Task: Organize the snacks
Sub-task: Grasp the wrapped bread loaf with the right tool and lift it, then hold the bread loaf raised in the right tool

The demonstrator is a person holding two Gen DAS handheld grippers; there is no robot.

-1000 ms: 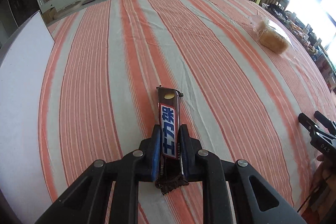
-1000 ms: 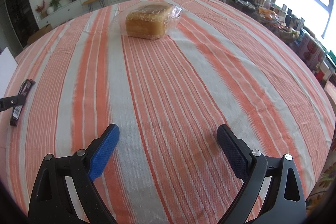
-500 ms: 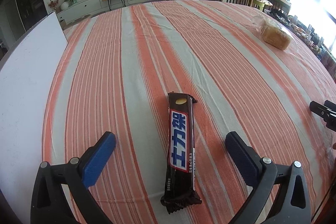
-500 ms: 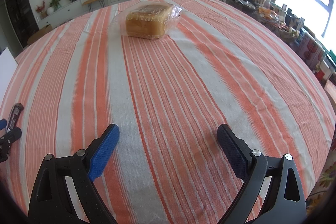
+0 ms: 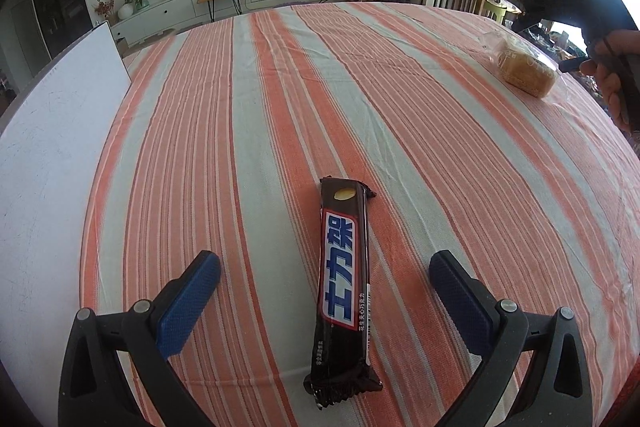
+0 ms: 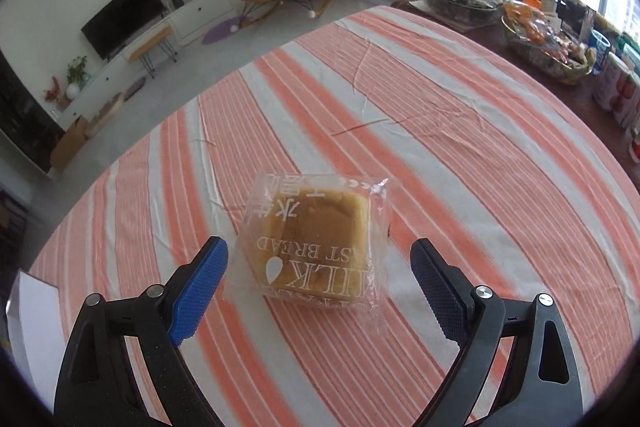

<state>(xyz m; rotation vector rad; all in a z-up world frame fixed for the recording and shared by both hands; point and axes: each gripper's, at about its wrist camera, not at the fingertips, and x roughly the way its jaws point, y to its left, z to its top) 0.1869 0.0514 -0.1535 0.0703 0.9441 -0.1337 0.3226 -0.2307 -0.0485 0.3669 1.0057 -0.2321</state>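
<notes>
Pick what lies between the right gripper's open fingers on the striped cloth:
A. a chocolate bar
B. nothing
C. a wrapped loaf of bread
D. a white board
C: in the right wrist view the wrapped loaf of bread sits on the striped cloth between the right gripper's spread, untouching fingers.

Orange-white striped cloth (image 5: pixel 280 99), dark brown bar (image 5: pixel 344 291) w/ blue lettering, golden bread (image 6: pixel 316 243).

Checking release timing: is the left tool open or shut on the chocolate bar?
Open. The left tool has its pads spread wide, and the chocolate bar lies flat on the tablecloth between them, untouched.
</notes>
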